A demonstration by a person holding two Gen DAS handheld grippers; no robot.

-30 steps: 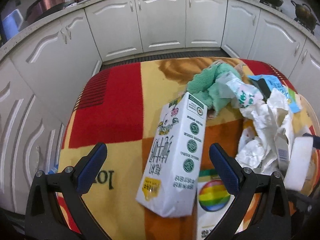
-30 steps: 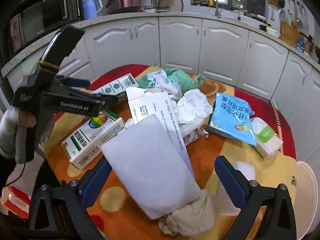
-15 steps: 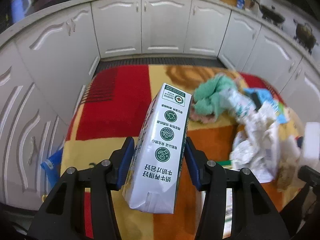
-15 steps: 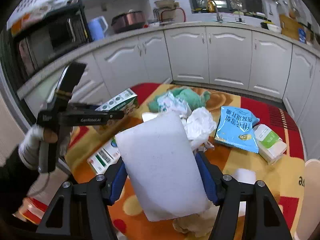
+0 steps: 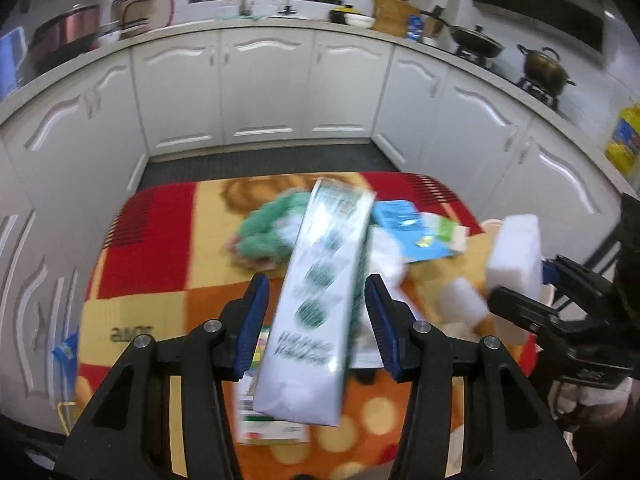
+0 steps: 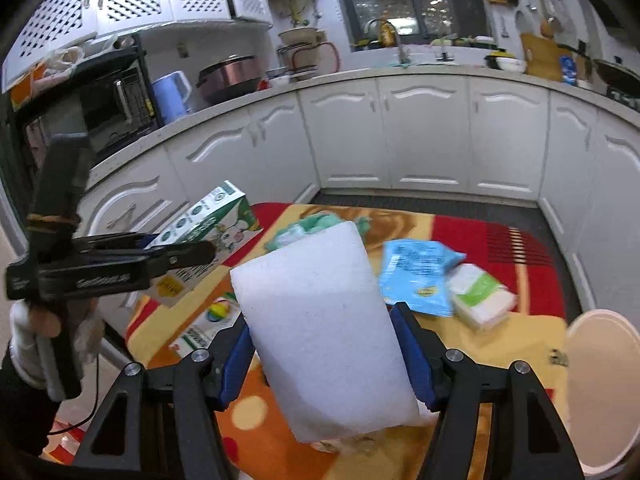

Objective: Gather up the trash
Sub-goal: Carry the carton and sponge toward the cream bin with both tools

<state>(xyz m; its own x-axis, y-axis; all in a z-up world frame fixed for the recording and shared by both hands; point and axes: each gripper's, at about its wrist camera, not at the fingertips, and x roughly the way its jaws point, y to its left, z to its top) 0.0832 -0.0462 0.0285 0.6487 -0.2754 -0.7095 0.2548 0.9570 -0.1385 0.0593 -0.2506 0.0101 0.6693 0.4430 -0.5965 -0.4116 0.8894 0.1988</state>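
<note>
Glossy paper carton (image 5: 320,300), matt foam block (image 6: 324,332)

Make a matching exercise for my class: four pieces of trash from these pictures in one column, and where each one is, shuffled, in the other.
1 milk carton
2 white foam block
3 blue packet
4 green cloth

A lying on the table beside a green-and-white pack
B held in the right gripper
C bunched at the table's far side
D held in the left gripper

Pairs: 1-D, 2-B, 3-A, 4-C

A white-and-green milk carton (image 5: 320,304) and a white foam block (image 6: 320,344) are both held tilted above the table.
</note>
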